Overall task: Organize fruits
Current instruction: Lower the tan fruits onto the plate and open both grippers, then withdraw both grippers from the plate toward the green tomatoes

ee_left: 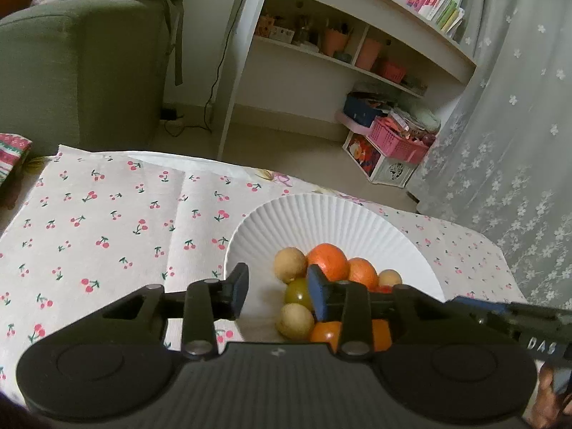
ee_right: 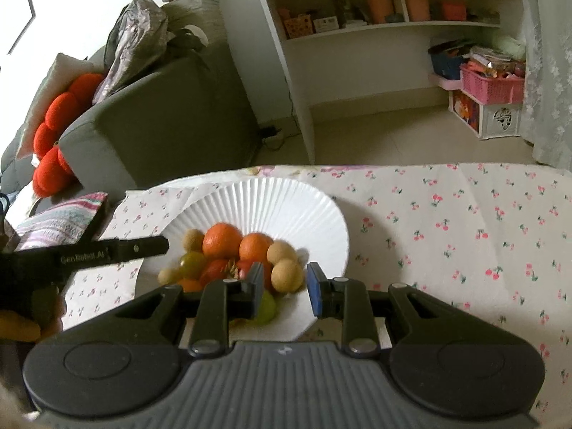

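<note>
fruits piled on plate | left gripper, right gripper parted, nothing grasped (sorting apparently not begun)

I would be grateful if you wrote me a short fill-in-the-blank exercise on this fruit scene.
1. The fruits are piled on a white fluted ____.
2. The tablecloth is printed with small red ____.
3. The basket atop the white box is ____ in colour.
Missing words: plate; cherries; pink.
</note>
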A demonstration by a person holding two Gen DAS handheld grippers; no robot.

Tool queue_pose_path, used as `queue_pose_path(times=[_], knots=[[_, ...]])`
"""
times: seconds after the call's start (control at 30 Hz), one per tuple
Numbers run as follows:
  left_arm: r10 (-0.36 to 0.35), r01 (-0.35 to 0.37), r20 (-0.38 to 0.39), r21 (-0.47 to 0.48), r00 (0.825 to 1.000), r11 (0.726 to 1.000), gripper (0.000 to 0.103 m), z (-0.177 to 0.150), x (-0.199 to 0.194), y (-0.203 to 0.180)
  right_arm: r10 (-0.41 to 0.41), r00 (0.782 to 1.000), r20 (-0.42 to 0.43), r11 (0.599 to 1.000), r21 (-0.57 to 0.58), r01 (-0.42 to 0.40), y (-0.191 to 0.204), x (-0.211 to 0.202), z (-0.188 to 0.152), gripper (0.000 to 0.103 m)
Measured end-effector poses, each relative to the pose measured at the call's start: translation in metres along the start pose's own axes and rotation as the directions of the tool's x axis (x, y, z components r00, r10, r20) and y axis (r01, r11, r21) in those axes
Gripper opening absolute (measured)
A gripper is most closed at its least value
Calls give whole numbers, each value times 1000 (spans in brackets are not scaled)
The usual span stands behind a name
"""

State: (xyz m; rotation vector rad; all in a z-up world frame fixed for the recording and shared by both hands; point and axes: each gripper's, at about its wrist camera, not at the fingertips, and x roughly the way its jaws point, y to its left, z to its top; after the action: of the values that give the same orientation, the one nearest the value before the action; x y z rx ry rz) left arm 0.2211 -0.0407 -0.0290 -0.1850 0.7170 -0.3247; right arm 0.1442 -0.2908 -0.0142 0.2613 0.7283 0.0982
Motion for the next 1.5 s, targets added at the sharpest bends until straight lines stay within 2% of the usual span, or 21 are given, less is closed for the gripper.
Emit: queue_pose_path(times=[0.13, 0.33, 0.4, 0.57, 0.63, 0.7, 0.77, 1.0, 1.4, 1.5], knots=[[6, -7, 13, 21, 1000, 1000, 33, -4, -7, -6, 10, 1000, -18, 1000, -21, -10, 6, -1, -7, 25], [9, -10, 30, 56, 1000, 998, 41, -5, -14, -13, 5, 1000, -1, 998, -65, -5, 17, -6, -9, 25], [14, -17, 39, 75, 999, 997, 45, -9, -17, -14, 14, 1000, 5, 998, -66, -13, 18, -9, -10, 28], [26, -27, 17, 88, 1000, 996, 46, -23, -20, -13, 43, 999, 6, 996, -78, -42, 25, -13, -15, 41], [27, -28, 13, 94, 1000, 995, 49, -28, -23, -13, 53, 999, 2, 996, -76, -53, 26, -14, -18, 43], [36, -39, 25, 110, 999, 993, 58, -33, -28, -12, 57, 998, -2, 995, -81, -57, 28, -15, -21, 45], [54, -57, 29, 112, 998, 992, 60, -38, -30, -12, 57, 998, -4, 994, -92, -57, 29, -16, -23, 49], [56, -55, 0, 111, 998, 992, 67, -53, -32, -13, 71, 997, -33, 992, -100, -74, 29, -15, -32, 51], [37, -27, -61, 154, 997, 988, 67, -81, -33, -21, 66, 996, -65, 990, -124, -74, 34, -21, -48, 51], [23, -8, -89, 166, 996, 986, 68, -88, -31, -22, 69, 994, -86, 991, -107, -78, 30, -19, -51, 55]])
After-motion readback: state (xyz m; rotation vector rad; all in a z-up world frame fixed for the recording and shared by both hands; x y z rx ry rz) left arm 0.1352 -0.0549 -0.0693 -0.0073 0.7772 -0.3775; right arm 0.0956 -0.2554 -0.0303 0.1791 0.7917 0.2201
